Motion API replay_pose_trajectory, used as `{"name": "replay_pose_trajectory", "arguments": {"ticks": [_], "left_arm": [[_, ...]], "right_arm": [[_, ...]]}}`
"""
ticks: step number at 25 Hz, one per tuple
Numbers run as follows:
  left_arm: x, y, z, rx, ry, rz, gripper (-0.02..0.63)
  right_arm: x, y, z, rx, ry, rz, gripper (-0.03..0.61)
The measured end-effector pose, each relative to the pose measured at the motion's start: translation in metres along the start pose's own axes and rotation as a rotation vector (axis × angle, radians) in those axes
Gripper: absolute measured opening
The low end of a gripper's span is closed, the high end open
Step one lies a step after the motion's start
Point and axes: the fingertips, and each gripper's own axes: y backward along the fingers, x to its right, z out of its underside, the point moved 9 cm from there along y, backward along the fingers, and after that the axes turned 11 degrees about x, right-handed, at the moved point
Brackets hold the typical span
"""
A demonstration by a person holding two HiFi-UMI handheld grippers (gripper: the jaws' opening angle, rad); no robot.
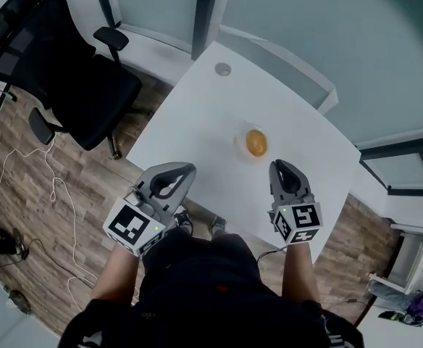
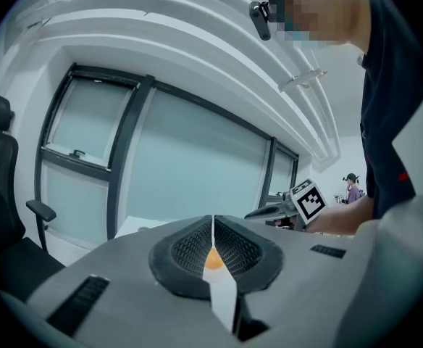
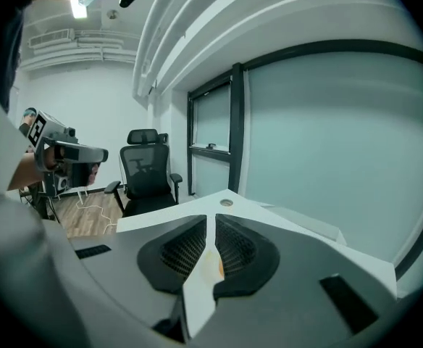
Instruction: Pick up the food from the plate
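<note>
- One big white table (image 1: 219, 114) fills most of the head view, with one corner pointing away from the person. It's bare apart from the plate and a little round cap.
- Black office chair (image 1: 74, 71) sits off to the left on the wood floor, well clear of everything.
- Left gripper (image 1: 188, 170) hovers over the near edge of the table. In its own view the jaws (image 2: 213, 227) are clenched with only a thin slit between them. Nothing's in there, you just see the food peeking through the slit further off.
- Right gripper (image 1: 277, 167) is the same: jaws pressed together (image 3: 211, 227) and empty. It's the closer one, just short of the plate.
- Small see-through plate (image 1: 239, 138) sits mid-table, ahead of the right gripper. It looks light, so I'd guess it skids if you nudge it.
- The food (image 1: 256, 143) is a round orange lump sitting in the plate. Can't tell exactly what it is.
  - My guess is it's light, smooth and maybe a bit soft, so it could roll or squirt out of a hard pinch.
  - I'd open wide, come down from above and squeeze gently across its widest part, keeping the tips off the plate rim.
- Tiny round cap (image 1: 223, 69) is near the far corner, not in the way.
</note>
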Motion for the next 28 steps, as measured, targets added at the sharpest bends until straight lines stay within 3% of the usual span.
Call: {"name": "replay_pose_trajectory", "arguments": {"ticks": [3, 5, 14, 21, 28], "left_arm": [[0.0, -0.011, 0.002, 0.001, 0.019, -0.016, 0.029], [0.005, -0.015, 0.006, -0.005, 0.034, -0.037, 0.029], [0.011, -0.027, 0.022, -0.058, 0.066, -0.121, 0.029], [0.016, -0.032, 0.031, -0.094, 0.043, -0.146, 0.028], [0.016, -0.032, 0.03, -0.098, 0.059, -0.155, 0.028]], "right_arm": [[0.015, -0.02, 0.014, -0.031, 0.01, 0.015, 0.048], [0.025, -0.031, 0.027, -0.058, -0.009, 0.002, 0.19], [0.061, -0.106, 0.105, -0.217, -0.068, -0.06, 0.33], [0.062, -0.148, 0.158, -0.395, -0.041, -0.083, 0.351], [0.064, -0.149, 0.158, -0.393, -0.05, -0.06, 0.351]]}}
